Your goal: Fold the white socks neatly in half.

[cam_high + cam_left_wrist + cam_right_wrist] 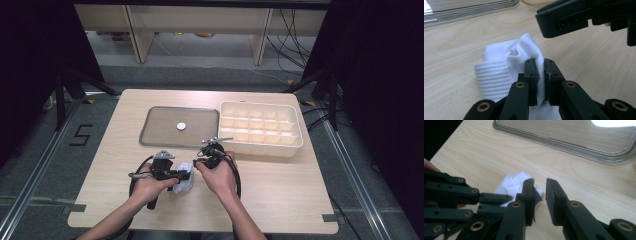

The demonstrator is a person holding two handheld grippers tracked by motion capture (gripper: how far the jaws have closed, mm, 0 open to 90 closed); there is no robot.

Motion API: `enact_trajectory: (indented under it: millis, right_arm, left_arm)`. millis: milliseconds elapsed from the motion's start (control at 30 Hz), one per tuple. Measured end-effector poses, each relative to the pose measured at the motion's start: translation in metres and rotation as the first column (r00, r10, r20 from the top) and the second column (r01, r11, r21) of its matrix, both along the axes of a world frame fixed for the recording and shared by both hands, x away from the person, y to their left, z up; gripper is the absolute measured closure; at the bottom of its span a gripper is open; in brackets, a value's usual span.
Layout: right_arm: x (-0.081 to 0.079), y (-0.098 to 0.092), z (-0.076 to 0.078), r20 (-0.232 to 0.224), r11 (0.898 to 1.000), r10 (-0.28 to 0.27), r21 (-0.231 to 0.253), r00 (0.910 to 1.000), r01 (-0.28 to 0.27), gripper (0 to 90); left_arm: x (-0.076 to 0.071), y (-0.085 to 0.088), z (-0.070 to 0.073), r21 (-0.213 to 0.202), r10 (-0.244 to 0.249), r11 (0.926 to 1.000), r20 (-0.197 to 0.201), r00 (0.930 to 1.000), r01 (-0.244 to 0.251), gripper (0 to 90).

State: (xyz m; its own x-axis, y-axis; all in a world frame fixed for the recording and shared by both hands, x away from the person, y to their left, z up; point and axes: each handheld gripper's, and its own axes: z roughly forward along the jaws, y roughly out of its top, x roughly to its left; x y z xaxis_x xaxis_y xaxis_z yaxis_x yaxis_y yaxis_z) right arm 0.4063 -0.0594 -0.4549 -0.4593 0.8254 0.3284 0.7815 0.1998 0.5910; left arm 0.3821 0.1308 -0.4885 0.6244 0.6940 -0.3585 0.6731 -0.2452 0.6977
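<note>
Nearest me on the wooden table (pixel 280 190), my left gripper (pixel 541 75) has its jaws pinched tight on a fold of the white sock (pixel 504 65), which lies bunched on the tabletop between my two hands. My right gripper (pixel 540 192) hangs just above and beside the sock with its jaws a little apart and nothing between them, crowding close against the left tool. Farther off sit the metal tray (pixel 165 134) with a small white disc (pixel 181 126), and to its right the cream compartment box (pixel 295 145).

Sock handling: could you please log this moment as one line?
left gripper: shut on sock | right gripper: open, above sock | table: tray, box
</note>
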Motion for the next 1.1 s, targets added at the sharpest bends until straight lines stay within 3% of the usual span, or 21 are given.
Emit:
enact_trajectory:
  millis: [333, 400, 467, 600, 733, 933, 1067, 1100]
  right_arm:
    - [0.009, 0.012, -0.004, -0.071, 1.0, 0.009, 0.001, 0.9975, -0.009, 69.6]
    - [0.009, 0.01, -0.006, -0.056, 0.999, 0.026, 0.024, 0.9981, -0.025, 68.9]
    - [0.01, 0.011, -0.006, -0.074, 0.999, 0.032, 0.039, 0.9968, -0.029, 68.8]
    - [0.009, 0.015, -0.004, -0.073, 0.999, 0.034, 0.041, 0.9968, -0.031, 69.1]
    - [0.01, 0.016, -0.006, -0.097, 0.999, 0.043, 0.024, 0.9944, -0.041, 71.2]
    - [0.011, 0.017, -0.01, -0.116, 0.999, 0.049, 0.013, 0.9921, -0.048, 82.6]
    - [0.011, 0.016, -0.01, -0.095, 0.998, 0.055, -0.003, 0.994, -0.055, 84.0]
    - [0.011, 0.016, -0.01, -0.109, 0.999, 0.051, 0.007, 0.9928, -0.05, 84.1]
  left_arm:
    - [-0.001, 0.0, 0.0, -0.001, -0.001, 1.0, 0.003, 1.0, 0.001, 81.2]
    - [0.0, 0.0, 0.0, 0.002, -0.005, 1.0, 0.001, 1.0, 0.005, 81.2]
    - [0.0, 0.0, 0.0, 0.002, -0.005, 1.0, 0.001, 1.0, 0.005, 81.1]
    - [-0.001, 0.0, 0.0, 0.002, -0.005, 1.0, 0.003, 1.0, 0.005, 81.1]
    - [-0.001, -0.001, 0.0, 0.002, -0.008, 1.0, 0.005, 1.0, 0.008, 81.0]
    - [-0.001, -0.001, 0.0, 0.004, -0.012, 0.9999, 0.009, 0.9999, 0.012, 79.8]
    - [-0.005, 0.0, 0.004, 0.011, -0.03, 0.9995, 0.021, 0.9993, 0.03, 73.0]
    - [-0.008, 0.001, 0.006, 0.01, -0.033, 0.9994, 0.027, 0.9991, 0.033, 72.2]
